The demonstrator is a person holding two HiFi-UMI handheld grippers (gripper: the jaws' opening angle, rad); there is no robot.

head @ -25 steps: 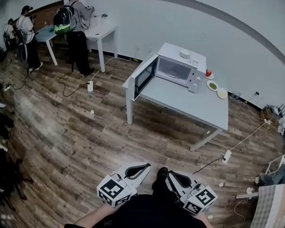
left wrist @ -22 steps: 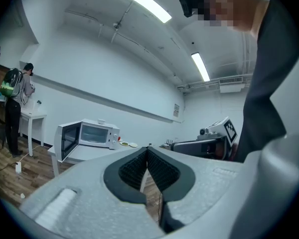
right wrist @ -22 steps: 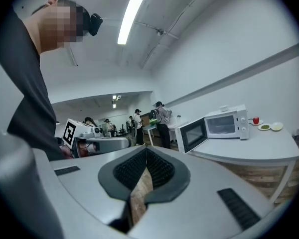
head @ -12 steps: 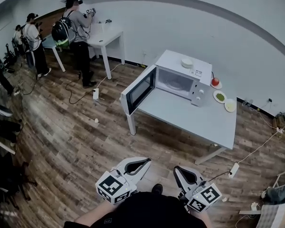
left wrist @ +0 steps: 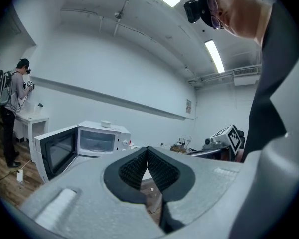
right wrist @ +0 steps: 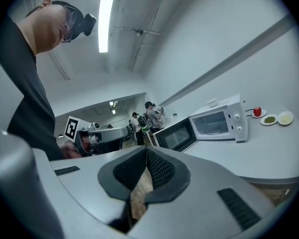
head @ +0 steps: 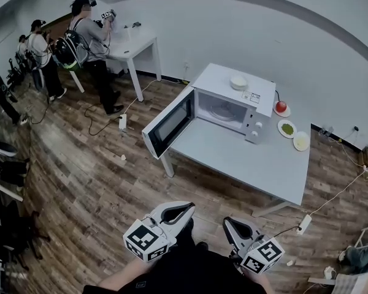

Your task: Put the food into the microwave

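A white microwave (head: 233, 103) stands on a grey table (head: 257, 164) with its door (head: 168, 122) swung open to the left and its cavity empty. To its right lie a red apple on a small plate (head: 281, 106), a plate of green food (head: 287, 128) and a pale plate (head: 301, 141). A white bowl (head: 238, 81) sits on top of the microwave. My left gripper (head: 190, 207) and right gripper (head: 227, 221) are held low over the floor, well short of the table, both shut and empty. The right gripper view shows the microwave (right wrist: 219, 123) and the apple (right wrist: 257, 111).
Wooden floor lies between me and the table. A power strip (head: 303, 223) with cables lies by the table's near right leg, another strip (head: 122, 121) at the left. People (head: 89, 38) stand at a white table (head: 135, 41) at the back left.
The view has moved closer to the table, so the microwave and plates look larger and sit more to the centre. Both grippers stay shut and low in front of me.
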